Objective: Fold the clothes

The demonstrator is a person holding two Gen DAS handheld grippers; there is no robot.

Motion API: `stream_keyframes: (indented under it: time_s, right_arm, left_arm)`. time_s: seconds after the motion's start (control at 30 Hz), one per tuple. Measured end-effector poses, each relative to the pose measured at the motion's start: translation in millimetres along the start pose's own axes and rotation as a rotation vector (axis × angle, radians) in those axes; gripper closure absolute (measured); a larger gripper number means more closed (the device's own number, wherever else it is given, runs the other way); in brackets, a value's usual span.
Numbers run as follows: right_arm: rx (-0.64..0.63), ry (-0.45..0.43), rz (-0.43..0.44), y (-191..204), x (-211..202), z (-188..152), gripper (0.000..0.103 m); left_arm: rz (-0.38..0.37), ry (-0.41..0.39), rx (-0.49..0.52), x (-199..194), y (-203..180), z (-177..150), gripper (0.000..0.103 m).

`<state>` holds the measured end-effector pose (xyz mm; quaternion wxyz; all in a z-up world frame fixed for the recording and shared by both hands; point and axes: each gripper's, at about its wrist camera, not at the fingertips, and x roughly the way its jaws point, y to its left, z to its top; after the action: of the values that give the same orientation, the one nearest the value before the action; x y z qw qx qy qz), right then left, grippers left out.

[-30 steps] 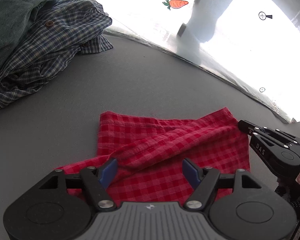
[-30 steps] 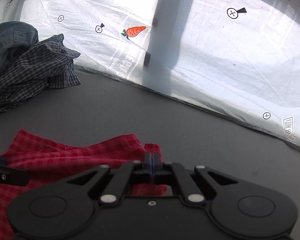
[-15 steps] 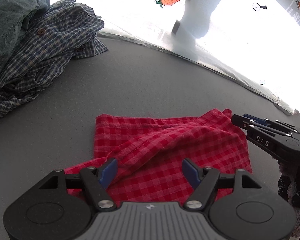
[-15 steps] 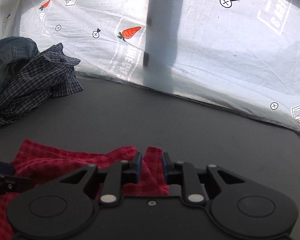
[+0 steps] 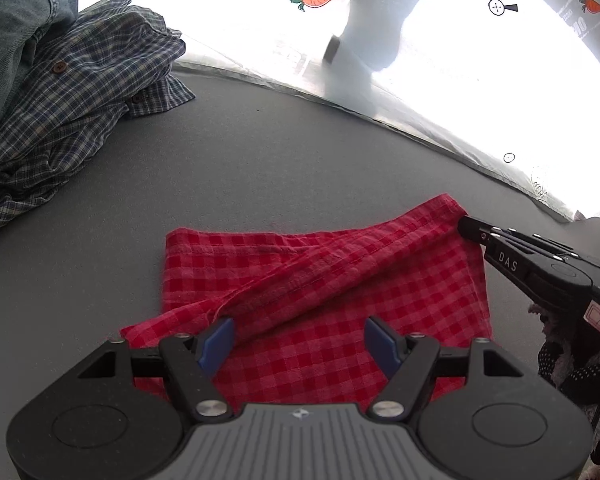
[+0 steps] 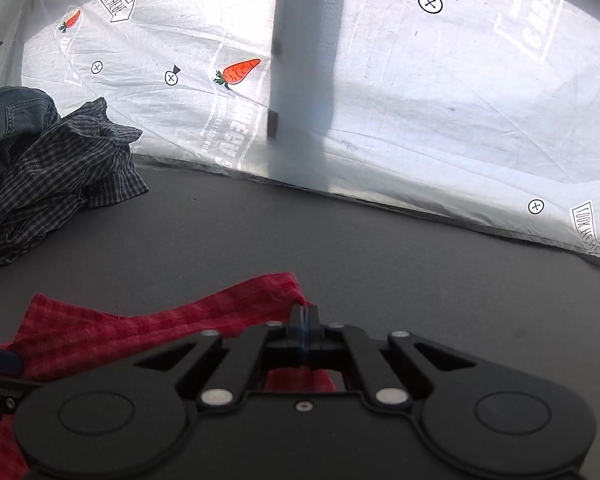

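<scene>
A red checked cloth (image 5: pixel 320 276) lies crumpled on the grey table (image 5: pixel 260 168), with a diagonal fold across it. My left gripper (image 5: pixel 300 340) hovers open over the cloth's near edge, its blue pads (image 5: pixel 220 340) spread on either side of the fold's low end. My right gripper (image 5: pixel 466 227) reaches in from the right to the cloth's far right corner. In the right wrist view the right gripper (image 6: pixel 305 314) is shut on that corner of the red cloth (image 6: pixel 140 332), which rises to meet its tips.
A heap of a dark plaid shirt (image 5: pixel 72 112) and a denim garment (image 5: pixel 12 24) sits at the back left. A white printed sheet (image 6: pixel 420 120) borders the table's far edge. Bare grey surface lies between the heap and the red cloth.
The right gripper was shut, opened around the cloth's far right corner, and has shut on it again. The corner now sits bunched up at its tips. The left gripper stayed open in place.
</scene>
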<state>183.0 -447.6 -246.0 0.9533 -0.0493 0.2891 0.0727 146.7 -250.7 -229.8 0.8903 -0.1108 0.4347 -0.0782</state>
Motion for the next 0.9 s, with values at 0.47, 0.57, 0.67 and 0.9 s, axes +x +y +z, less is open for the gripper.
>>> stream_keyframes:
  time_s: [0.47,0.57,0.67,0.9]
  right_arm:
    - [0.047,0.083,-0.089,-18.1,17.7,-22.2,0.102]
    - [0.055,0.087,-0.082,-19.6,18.3,-22.0,0.102]
    - [0.053,0.091,-0.076,-21.1,19.4,-21.9,0.101]
    - [0.083,0.086,-0.064,-23.9,0.6,-19.9,0.088]
  left_arm:
    - [-0.068,0.034,0.135,-3.3,-13.7,-7.9,0.029]
    - [0.005,-0.004,0.097,7.5,-9.8,-5.4,0.029]
    - [0.029,-0.026,-0.016,19.4,6.2,5.2,0.029]
    - [0.11,-0.065,-0.081,22.4,18.3,23.1,0.029]
